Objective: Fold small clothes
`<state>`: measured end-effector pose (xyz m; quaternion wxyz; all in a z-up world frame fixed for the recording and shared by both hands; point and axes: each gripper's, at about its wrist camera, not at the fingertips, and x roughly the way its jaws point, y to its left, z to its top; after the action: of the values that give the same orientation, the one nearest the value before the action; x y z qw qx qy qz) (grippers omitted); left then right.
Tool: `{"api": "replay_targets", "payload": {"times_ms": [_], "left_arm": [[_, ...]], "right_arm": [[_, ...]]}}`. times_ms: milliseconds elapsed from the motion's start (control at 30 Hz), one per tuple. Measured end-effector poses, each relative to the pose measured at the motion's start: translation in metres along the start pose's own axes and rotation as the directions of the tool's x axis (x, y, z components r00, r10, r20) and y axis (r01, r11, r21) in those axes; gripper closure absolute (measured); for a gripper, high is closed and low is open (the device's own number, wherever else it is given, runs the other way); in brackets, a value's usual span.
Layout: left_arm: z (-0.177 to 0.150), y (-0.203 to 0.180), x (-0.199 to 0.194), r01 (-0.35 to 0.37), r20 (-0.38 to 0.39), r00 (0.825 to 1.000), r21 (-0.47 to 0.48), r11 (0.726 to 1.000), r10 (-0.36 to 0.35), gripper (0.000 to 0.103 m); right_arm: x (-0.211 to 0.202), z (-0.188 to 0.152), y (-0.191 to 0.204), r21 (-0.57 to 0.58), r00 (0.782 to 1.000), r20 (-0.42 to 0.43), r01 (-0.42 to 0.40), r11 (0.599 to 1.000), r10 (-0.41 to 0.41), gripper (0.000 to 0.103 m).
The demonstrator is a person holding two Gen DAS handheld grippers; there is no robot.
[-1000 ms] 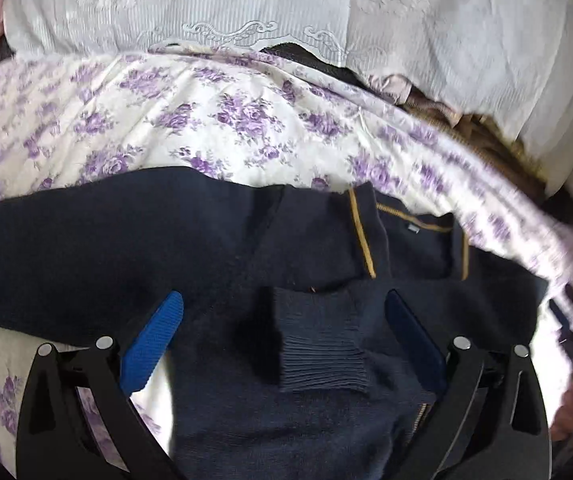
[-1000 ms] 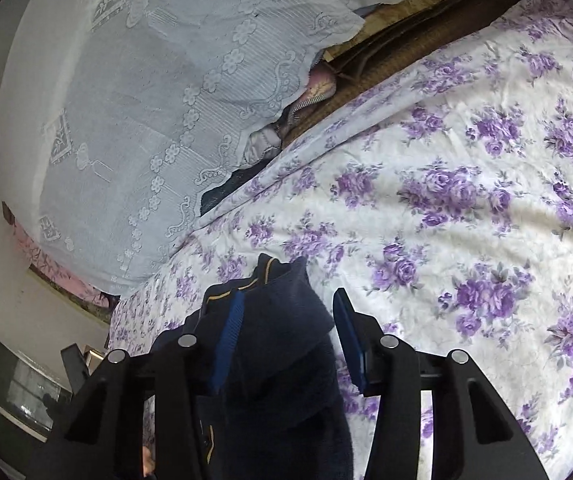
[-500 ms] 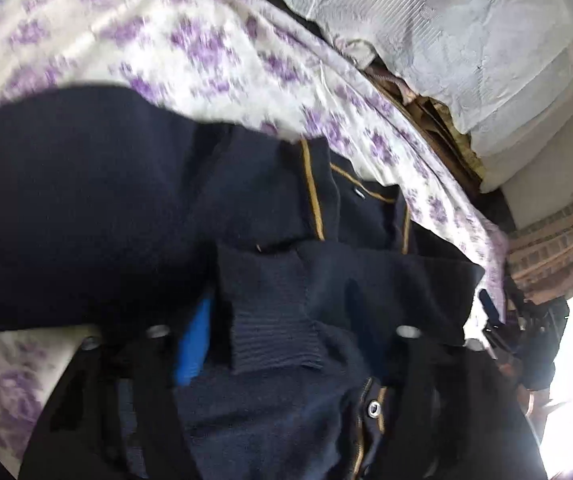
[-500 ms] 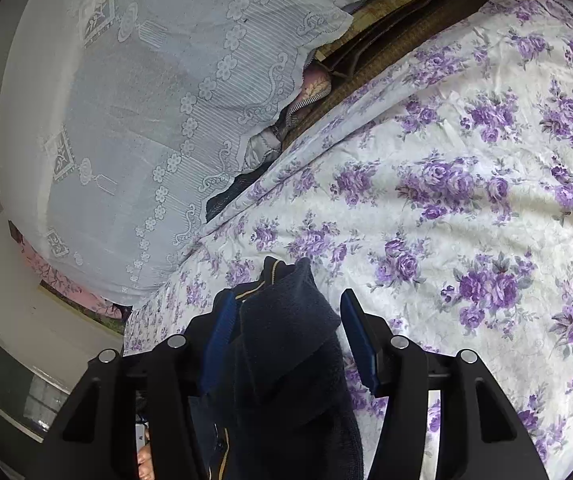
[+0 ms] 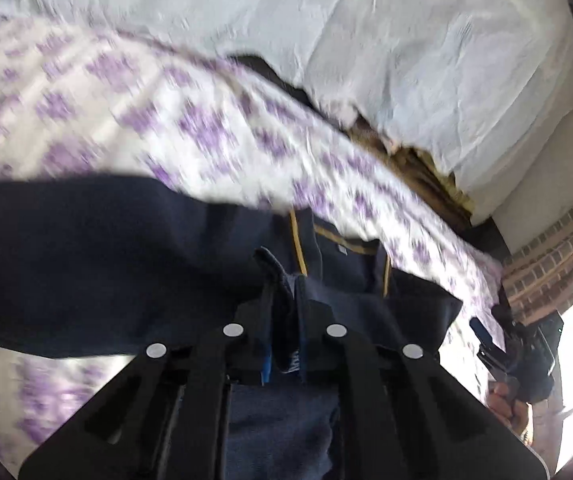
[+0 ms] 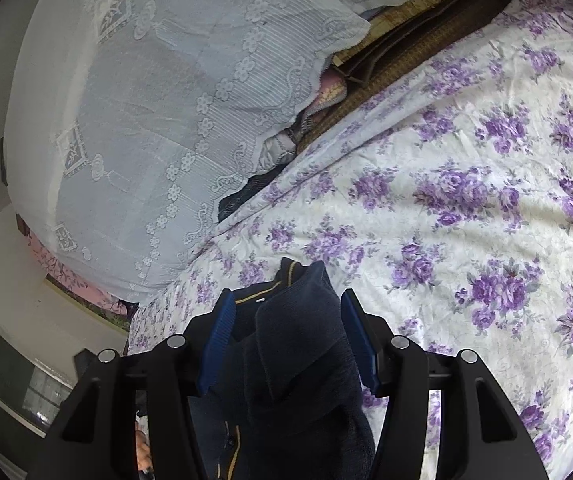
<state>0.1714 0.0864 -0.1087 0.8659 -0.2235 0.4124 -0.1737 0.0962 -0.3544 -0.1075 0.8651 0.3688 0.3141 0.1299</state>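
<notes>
A small navy knit cardigan [image 5: 98,256] with yellow trim at the neck lies on a purple-flowered bedsheet [image 5: 134,112]. My left gripper [image 5: 284,312] is shut on a ribbed sleeve cuff of the cardigan [image 5: 282,284], pinched between its blue pads. In the right wrist view the cardigan [image 6: 298,344] bunches up between the fingers of my right gripper [image 6: 288,320], which is open with its blue pads apart on either side of the cloth. The right gripper [image 5: 514,344] also shows at the far right of the left wrist view.
A white lace cover [image 6: 174,92] drapes a pile at the back of the bed. Brown folded fabric [image 6: 402,56] lies along the bed's far edge. A brick wall [image 5: 558,256] and a bright window stand at the right.
My left gripper was open around the sleeve cuff a second ago. It has since closed on the cuff and the view has swung. The right gripper has stayed open over the cloth.
</notes>
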Motion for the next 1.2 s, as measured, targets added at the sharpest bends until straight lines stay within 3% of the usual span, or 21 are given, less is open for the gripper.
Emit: {"api": "replay_targets", "payload": {"times_ms": [67,167,267,367,500,567,600,667,767,800,833,900,1000,1100,1200], "left_arm": [[0.000,0.011,-0.007,-0.030,0.010,0.999,-0.021,0.999,0.030,0.097],[-0.009,0.031,0.000,-0.148,-0.020,0.989,-0.033,0.988,0.147,0.097],[-0.016,0.045,0.014,-0.140,-0.097,0.987,-0.075,0.987,0.132,0.097],[-0.017,0.036,0.012,-0.154,-0.080,0.985,-0.037,0.987,0.150,0.097],[-0.020,0.011,0.003,-0.095,-0.043,0.994,0.039,0.995,0.097,0.094],[-0.031,-0.001,0.018,-0.119,-0.087,0.988,0.095,0.988,0.128,0.079],[-0.039,-0.004,0.034,-0.161,-0.134,0.975,0.122,0.979,0.177,0.073],[-0.046,-0.007,0.047,-0.214,-0.139,0.962,0.163,0.963,0.237,0.073],[-0.045,-0.010,0.042,-0.209,-0.118,0.966,0.161,0.965,0.229,0.073],[-0.044,-0.006,0.040,-0.196,-0.119,0.970,0.140,0.970,0.214,0.073],[-0.042,-0.002,0.037,-0.180,-0.123,0.973,0.113,0.977,0.194,0.073],[-0.038,0.005,0.032,-0.142,-0.126,0.981,0.059,0.988,0.148,0.069],[-0.039,0.007,0.031,-0.098,-0.144,0.984,0.040,0.994,0.103,0.055],[-0.043,-0.007,0.037,-0.103,-0.149,0.982,0.095,0.990,0.116,0.039],[-0.045,-0.018,0.045,-0.131,-0.131,0.980,0.147,0.981,0.150,0.044]], "right_arm": [[0.001,-0.002,0.005,-0.017,1.000,-0.008,-0.004,1.000,0.004,0.047],[0.008,-0.007,0.013,-0.048,0.999,-0.032,0.004,0.999,-0.005,0.047],[0.019,-0.015,0.019,-0.062,0.996,-0.087,-0.021,0.998,0.016,0.047],[0.033,-0.024,0.027,-0.068,0.984,-0.170,-0.070,0.995,0.057,0.047],[0.052,-0.026,0.035,-0.110,0.979,-0.206,-0.024,0.994,0.000,0.047],[0.083,-0.018,0.042,-0.134,0.966,-0.259,-0.013,0.991,-0.022,0.047],[0.099,-0.016,0.043,-0.136,0.958,-0.285,-0.013,0.991,-0.027,0.047],[0.145,-0.008,0.044,-0.148,0.941,-0.331,0.027,0.989,-0.075,0.047],[0.177,-0.002,0.041,-0.176,0.943,-0.313,0.060,0.983,-0.114,0.051],[0.175,-0.001,0.039,-0.155,0.947,-0.307,0.046,0.987,-0.093,0.054],[0.159,0.002,0.038,-0.098,0.958,-0.288,-0.037,0.995,0.007,0.054],[0.130,0.009,0.041,-0.093,0.965,-0.244,-0.121,0.988,0.095,0.054],[0.071,0.015,0.038,-0.204,0.988,-0.153,-0.064,0.977,0.033,0.054],[0.039,0.014,0.005,-0.206,0.990,-0.111,0.065,0.976,-0.089,0.054],[0.037,0.011,-0.022,-0.187,0.981,-0.122,0.124,0.974,-0.149,0.057]]}}
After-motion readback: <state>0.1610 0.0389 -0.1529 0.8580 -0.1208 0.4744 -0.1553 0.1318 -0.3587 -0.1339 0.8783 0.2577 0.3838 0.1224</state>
